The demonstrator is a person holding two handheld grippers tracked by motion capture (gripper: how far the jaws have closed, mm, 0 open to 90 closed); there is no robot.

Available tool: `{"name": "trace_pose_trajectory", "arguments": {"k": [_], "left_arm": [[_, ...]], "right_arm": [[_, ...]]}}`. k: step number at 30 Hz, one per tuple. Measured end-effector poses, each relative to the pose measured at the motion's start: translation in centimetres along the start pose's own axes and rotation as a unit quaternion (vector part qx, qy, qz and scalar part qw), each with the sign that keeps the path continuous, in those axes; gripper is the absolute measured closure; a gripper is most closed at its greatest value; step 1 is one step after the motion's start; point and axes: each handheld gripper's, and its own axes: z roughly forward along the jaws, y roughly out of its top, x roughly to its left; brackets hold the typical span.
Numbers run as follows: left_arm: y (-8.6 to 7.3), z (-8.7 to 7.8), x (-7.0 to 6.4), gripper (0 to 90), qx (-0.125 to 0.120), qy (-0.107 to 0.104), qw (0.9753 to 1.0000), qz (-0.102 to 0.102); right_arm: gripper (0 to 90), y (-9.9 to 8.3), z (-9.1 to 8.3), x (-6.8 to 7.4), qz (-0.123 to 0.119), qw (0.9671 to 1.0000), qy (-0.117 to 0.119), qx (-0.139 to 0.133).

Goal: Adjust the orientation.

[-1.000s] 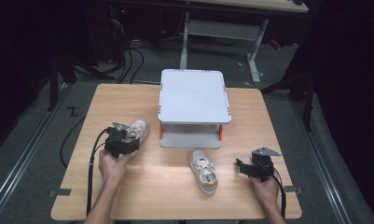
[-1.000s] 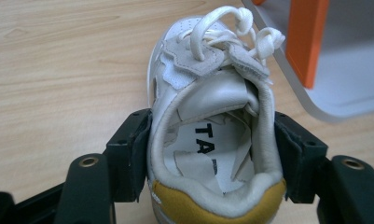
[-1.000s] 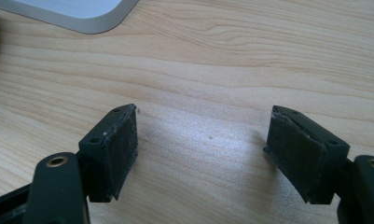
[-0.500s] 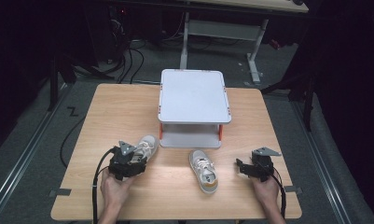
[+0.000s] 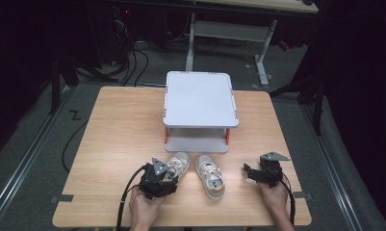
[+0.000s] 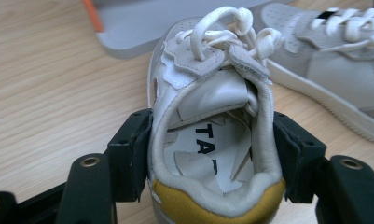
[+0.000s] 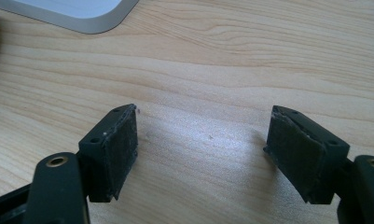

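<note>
A small white shoe with a mustard heel [image 5: 177, 164] lies near the table's front, toe toward the stand. My left gripper [image 5: 158, 182] is shut on its heel. In the left gripper view the jaws press both sides of the shoe's collar [image 6: 212, 140], with my left gripper [image 6: 212, 154] centred on the heel. A matching second shoe [image 5: 210, 176] lies just to its right, apart from it, and its side [image 6: 343, 60] appears at the upper right. My right gripper [image 5: 250, 173] rests right of that shoe, open. Its pads [image 7: 112, 149] hold nothing over bare wood, with my right gripper [image 7: 201, 144] low over the table.
A white two-tier stand [image 5: 200, 98] occupies the table's middle back; its lower shelf [image 5: 195, 143] is just beyond the shoes, and its corner [image 7: 72, 11] shows ahead of the right gripper. The wooden table [image 5: 118, 130] has bare room to the left. Cables trail off the front edge.
My left gripper has carried the shoe rightward and toward the front edge, bringing it beside the second shoe. The right gripper and the second shoe have stayed put.
</note>
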Motion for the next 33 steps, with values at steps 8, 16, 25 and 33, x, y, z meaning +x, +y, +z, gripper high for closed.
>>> {"name": "trace_pose_trajectory", "arguments": {"k": [8, 16, 25, 33], "left_arm": [[0.1, 0.9, -1.3, 36.2, 0.0, 0.006, 0.9999, -0.012], [-0.1, 1.0, -1.8, 33.0, 0.002, 0.014, 0.9998, -0.011], [-0.4, 1.0, -0.8, 24.1, 0.004, -0.034, 0.9991, -0.024], [-0.3, -0.3, 0.0, 19.8, -0.024, -0.064, 0.9975, -0.016]], "right_arm": [[24.8, 0.0, 0.0, 0.0, 0.0, 1.0, 0.0, 0.0], [24.8, 0.0, 0.0, 0.0, 0.0, 1.0, 0.0, 0.0], [25.0, 0.0, 0.0, 0.0, 0.0, 1.0, 0.0, 0.0], [24.7, 0.0, 0.0, 0.1, -0.012, 0.9998, 0.014, 0.0]]}}
